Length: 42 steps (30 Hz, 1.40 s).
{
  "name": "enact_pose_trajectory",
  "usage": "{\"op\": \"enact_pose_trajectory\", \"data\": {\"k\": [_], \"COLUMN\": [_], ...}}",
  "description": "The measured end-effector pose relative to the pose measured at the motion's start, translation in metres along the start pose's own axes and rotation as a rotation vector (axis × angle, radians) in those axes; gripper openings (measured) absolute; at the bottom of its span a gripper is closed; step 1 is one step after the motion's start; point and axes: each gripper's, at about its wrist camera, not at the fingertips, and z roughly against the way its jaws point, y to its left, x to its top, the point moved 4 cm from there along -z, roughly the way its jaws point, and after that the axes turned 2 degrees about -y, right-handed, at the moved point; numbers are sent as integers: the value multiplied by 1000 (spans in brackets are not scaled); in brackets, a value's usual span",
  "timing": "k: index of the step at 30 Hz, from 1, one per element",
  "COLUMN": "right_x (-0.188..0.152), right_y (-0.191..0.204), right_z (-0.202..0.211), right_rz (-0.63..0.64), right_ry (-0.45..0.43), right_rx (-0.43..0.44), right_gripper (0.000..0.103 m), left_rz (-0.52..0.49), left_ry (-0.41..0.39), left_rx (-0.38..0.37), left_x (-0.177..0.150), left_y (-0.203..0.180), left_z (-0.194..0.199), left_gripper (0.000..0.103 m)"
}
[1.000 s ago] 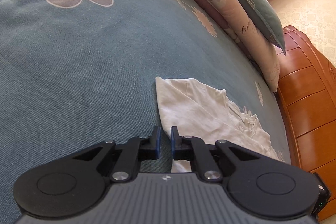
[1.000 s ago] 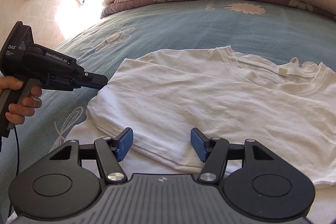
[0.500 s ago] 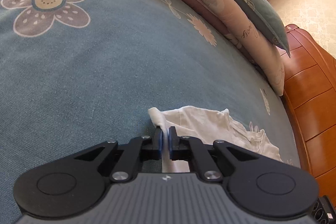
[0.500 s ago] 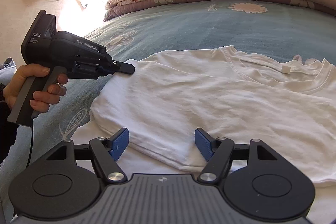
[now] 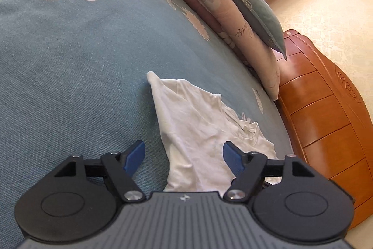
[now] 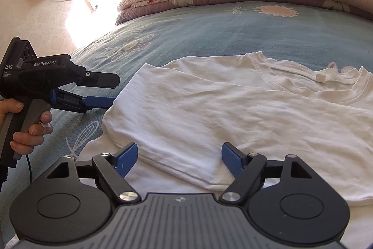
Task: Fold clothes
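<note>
Now the left wrist view, left gripper [image 5: 184, 156] jaws opening with nothing pinched, white T-shirt [image 5: 198, 127] lying just ahead on the blue bedspread [image 5: 70, 62], then the right wrist view, right gripper [image 6: 179, 160] jaws opening too, empty, shirt's folded edge just beyond the fingertips.

White T-shirt [image 6: 233, 113] lies flat on blue floral bedspread [image 6: 233, 29], partly folded: left side turned in over the body, leaving a doubled edge along the near left. Ribbed neckline with small white tag faces far right. Fabric lightly creased. In the left wrist view, one corner [image 5: 153, 78] stands slightly peaked.
</note>
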Motion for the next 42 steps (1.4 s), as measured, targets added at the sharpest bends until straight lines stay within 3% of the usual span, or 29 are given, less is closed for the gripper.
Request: {"op": "enact_pose_trajectory", "data": {"k": [6,9,12,13,14,16,19,22,25,30,32,35,37,39,40,42], "right_x": [0,-1,-1,-1,-1,-2,-2,-2,-2,-2,-2,-1,-1,-1,-1,-1], "right_y": [0,0,-2,-2,-2,-2,-1,-2,-1,2,3,4,4,5,5,5], "right_z": [0,0,1,1,2,2,2,2,1,0,-1,-1,-1,0,1,3], "right_rz": [-9,-6,-10,-11,-14,-18,-13,-14,-18,-8,-4,5,5,2,1,1], "right_ry": [-2,-3,-5,-7,-9,-13,-14,-15,-18,-14,-8,1,4,6,8,12], "right_rx": [2,5,12,14,15,16,15,16,11,2,-4,-8,-12,-15,-17,-25], "right_gripper": [83,83,83,83,83,83,83,83,84,88,88,88,88,88,88,87], "left_rz": [-80,-125,-143,-130,-117,-91,-46,108,204,107,77,27,21,38,52,77], "left_ry": [6,43,86,76,66,45,-44,-172,-177,-182,-152,-111,-91,-100,-123,-163], "left_rx": [-34,-59,-85,-65,-45,-5,73,140,115,85,24,1,50,173,231,253], "left_x": [10,-1,-14,-15,-16,-17,-20,-14,-10,-6,-8,-10,-9,-6,-3,-1], "left_y": [-13,-17,-15,-12,-9,-3,3,29,41,8,-8,-25,-25,-12,-5,-1], "left_z": [-30,-26,-19,-16,-13,-8,13,43,53,47,41,23,11,6,8,19], "left_gripper": [74,64,42,32,13,6,6,0,0,2,10,19,19,19,13,13]}}
